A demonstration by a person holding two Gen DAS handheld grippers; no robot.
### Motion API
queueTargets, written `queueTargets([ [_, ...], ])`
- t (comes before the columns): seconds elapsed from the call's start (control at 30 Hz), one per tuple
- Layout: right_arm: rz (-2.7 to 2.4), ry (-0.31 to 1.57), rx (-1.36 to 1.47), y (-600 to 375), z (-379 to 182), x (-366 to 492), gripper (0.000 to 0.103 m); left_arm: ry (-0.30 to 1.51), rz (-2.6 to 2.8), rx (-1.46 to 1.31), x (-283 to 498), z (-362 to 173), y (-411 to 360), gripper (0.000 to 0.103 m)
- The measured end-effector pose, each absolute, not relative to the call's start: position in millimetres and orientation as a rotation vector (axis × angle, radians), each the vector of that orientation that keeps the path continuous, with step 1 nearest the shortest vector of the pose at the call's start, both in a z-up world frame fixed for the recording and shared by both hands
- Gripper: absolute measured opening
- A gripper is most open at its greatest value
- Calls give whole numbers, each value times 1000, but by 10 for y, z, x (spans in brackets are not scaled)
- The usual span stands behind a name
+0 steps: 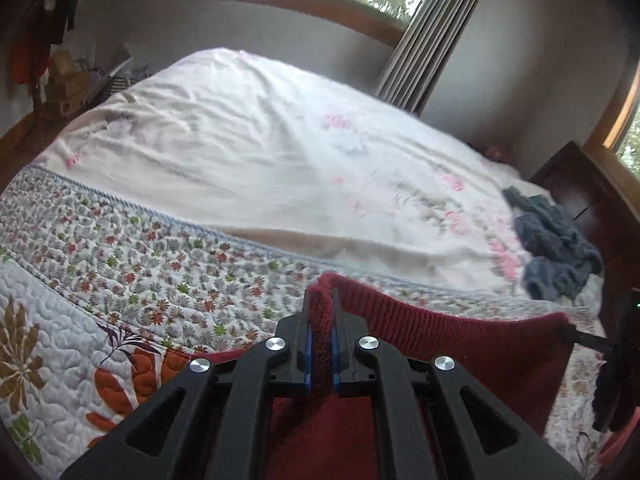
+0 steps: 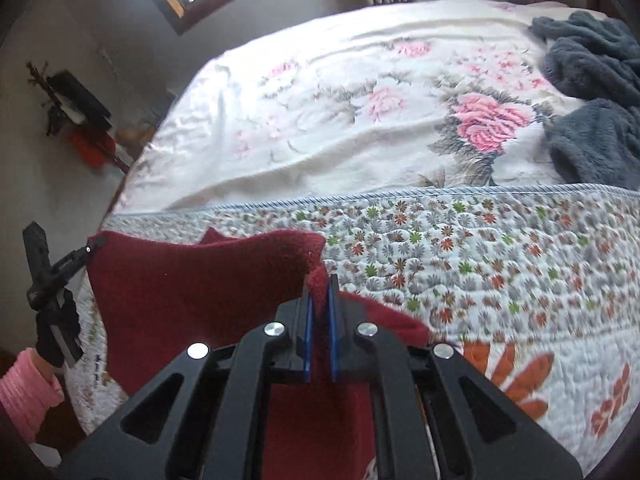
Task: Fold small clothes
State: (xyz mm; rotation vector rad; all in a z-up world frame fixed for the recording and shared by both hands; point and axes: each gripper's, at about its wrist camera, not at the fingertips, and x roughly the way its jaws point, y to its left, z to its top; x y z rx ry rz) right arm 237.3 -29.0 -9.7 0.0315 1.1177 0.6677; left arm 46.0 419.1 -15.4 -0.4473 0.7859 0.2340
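red knit garment (image 1: 460, 344) | left gripper (image 1: 321, 300) clamped on edge | right gripper (image 2: 320, 286) clamped on edge | grey fleece (image 2: 592, 92) upper right | quilt (image 2: 500, 248) below

The left gripper (image 1: 321, 300) has its jaws pinched tight, with only a thin fold of cloth (image 1: 460, 344) between the blue pads (image 1: 307, 354). The right gripper (image 2: 320, 292) is clamped the same way on the cloth's other end. Each gripper reaches in from the side of the other's view. A pink sleeve (image 2: 24, 392) shows behind the left gripper.
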Motion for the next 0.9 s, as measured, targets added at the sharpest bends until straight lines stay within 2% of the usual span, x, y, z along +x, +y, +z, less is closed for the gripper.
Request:
queueTargets([
  [0.27,565,1289,-30,-74,-972,2666,5,972,302,-398,719,-905,4275,10],
  [0.37,521,1348,-10,-73,-1165,2705,11,1031,332,-380,761,-1042,4302,23],
  [0.4,520,1363,6,-90,-1204,2725,12,1041,334,-381,755,-1061,4320,24],
  [0.47,518,1371,44,-146,-1170,2736,15,1046,344,-387,731,-1031,4341,28],
  [0.63,547,1350,192,-429,-795,2539,40,964,403,-390,446,-622,4305,39],
  [0.73,599,1352,214,-546,-586,2249,40,938,383,-339,254,-380,4069,43],
  [0.8,612,1371,185,-628,-528,1982,41,949,348,-316,179,-306,3878,52],
  [0.9,610,1408,158,-736,-550,1661,41,1004,274,-289,134,-310,3494,54],
])
